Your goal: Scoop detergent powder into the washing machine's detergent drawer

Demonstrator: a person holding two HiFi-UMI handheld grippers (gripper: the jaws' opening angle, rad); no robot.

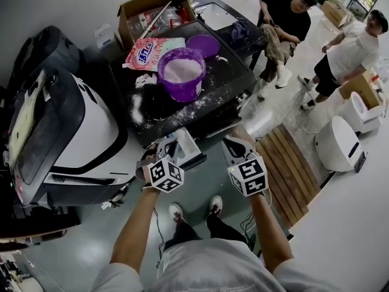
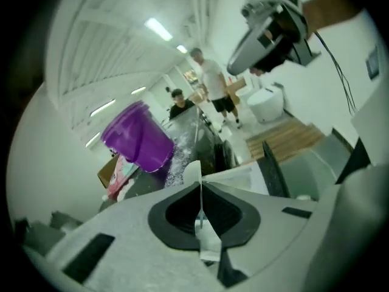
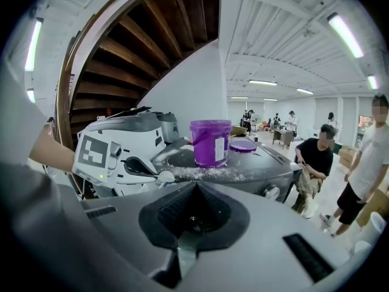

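A purple bucket point(image 1: 181, 72) of white detergent powder stands on the dark washing machine top point(image 1: 231, 72), well beyond both grippers. The pulled-out detergent drawer point(image 1: 193, 154) with its pale inside juts from the machine's front edge. My left gripper point(image 1: 172, 148) hovers just at the drawer, shut on the handle of a small white scoop point(image 3: 148, 176), seen edge-on as scoop point(image 2: 193, 175) in the left gripper view. To the drawer's right, my right gripper point(image 1: 234, 143) is shut with nothing in it. Whether the scoop carries powder is hidden.
Spilled powder point(image 1: 176, 111) dusts the machine top. The bucket's lid point(image 1: 203, 44), a detergent bag point(image 1: 152, 50) and a cardboard box point(image 1: 152, 11) lie behind the bucket. A white machine point(image 1: 91, 139) stands left. Right: wooden slats point(image 1: 289, 163), a seated person point(image 1: 282, 23), a standing person point(image 1: 349, 53).
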